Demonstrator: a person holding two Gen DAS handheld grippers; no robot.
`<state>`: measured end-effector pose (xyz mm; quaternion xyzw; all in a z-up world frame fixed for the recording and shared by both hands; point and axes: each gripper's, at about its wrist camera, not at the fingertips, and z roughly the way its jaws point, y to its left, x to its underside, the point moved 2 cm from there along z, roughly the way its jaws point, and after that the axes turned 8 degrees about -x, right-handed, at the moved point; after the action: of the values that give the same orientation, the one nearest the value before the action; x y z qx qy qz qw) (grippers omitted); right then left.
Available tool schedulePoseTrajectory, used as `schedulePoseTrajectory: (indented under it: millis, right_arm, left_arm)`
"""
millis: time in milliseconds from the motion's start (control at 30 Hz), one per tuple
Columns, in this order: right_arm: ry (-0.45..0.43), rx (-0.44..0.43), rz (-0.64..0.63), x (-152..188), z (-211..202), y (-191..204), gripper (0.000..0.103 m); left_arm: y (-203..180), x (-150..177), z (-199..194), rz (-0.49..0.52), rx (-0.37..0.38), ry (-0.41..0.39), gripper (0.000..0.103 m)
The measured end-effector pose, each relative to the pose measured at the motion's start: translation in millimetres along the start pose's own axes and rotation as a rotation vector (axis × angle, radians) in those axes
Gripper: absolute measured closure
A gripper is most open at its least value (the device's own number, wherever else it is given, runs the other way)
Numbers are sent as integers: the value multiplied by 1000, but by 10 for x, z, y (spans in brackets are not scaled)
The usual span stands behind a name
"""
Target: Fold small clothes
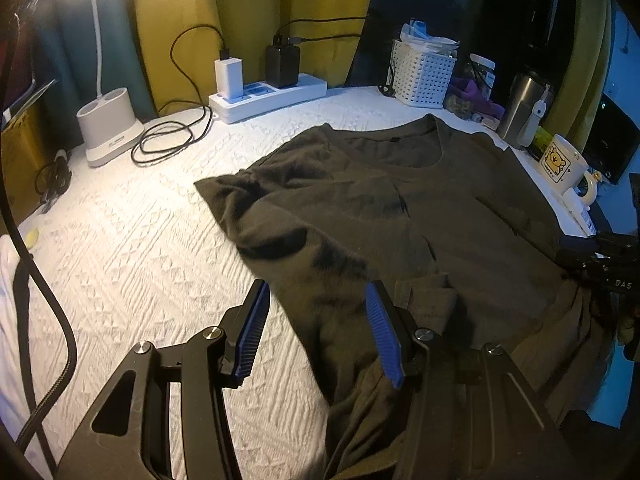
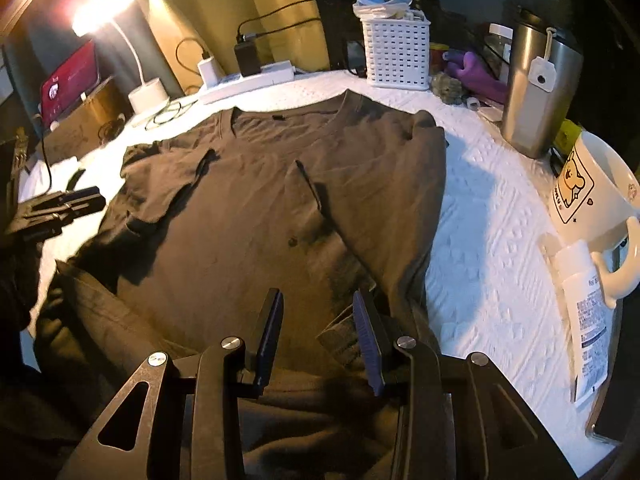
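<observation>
- Shirt (image 2: 248, 200) lies spread on the desk (image 2: 480, 200), collar at the far side, hem toward the person. Flat layout suits a fold starting from the near edge.
- Both sleeves look already turned in over the body: one edge shows as a diagonal crease on the right, one as a rumpled flap on the left. Judgement: side folds done, bottom-to-top fold pending.
- Left gripper (image 1: 316, 328) sits over the shirt's near left edge. Fingers (image 1: 252, 332) stand partly apart; cloth passes under the gap, pads don't visibly pinch it. Reads as not gripping.
- Right gripper (image 2: 318, 334) hangs over the near right part of the shirt, by a bunched hem fold. Fingers narrowed but with a clear gap; cloth lies beneath and between them, no clamp visible.
- The two grippers mirror each other along the near edge, likely so the hem lifts evenly.
- Hem hangs off the desk edge toward the person, so the grab points are reachable from below.
- Clutter rings the far and right sides: basket (image 2: 396, 56), tumbler (image 2: 536, 88), mug (image 2: 592, 192), power strip (image 1: 272, 96), lamp (image 1: 108, 124). Little room on the right; a wide swing risks the mug.
</observation>
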<state>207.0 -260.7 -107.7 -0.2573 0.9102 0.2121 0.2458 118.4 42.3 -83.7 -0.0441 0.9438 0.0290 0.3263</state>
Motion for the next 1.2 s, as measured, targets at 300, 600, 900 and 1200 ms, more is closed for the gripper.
schedulePoseTrajectory:
  millis: [300,600,900,1200]
  right_arm:
    - [-35,24,-12,-191,28,17,65]
    - [38,-37,13,-297,384,43,64]
    - [-33,-30,-54,-275,94,388,64]
    - [-138,156,1,53,-525,61,29]
  left_arm:
    - [63,19,-36,-11,0,0,53]
    - [199,46,-51,-49,5,-7,53]
    - [236,175,-277,-35,44,-40,53]
    - [247,489,-521,-25,91,-48,43]
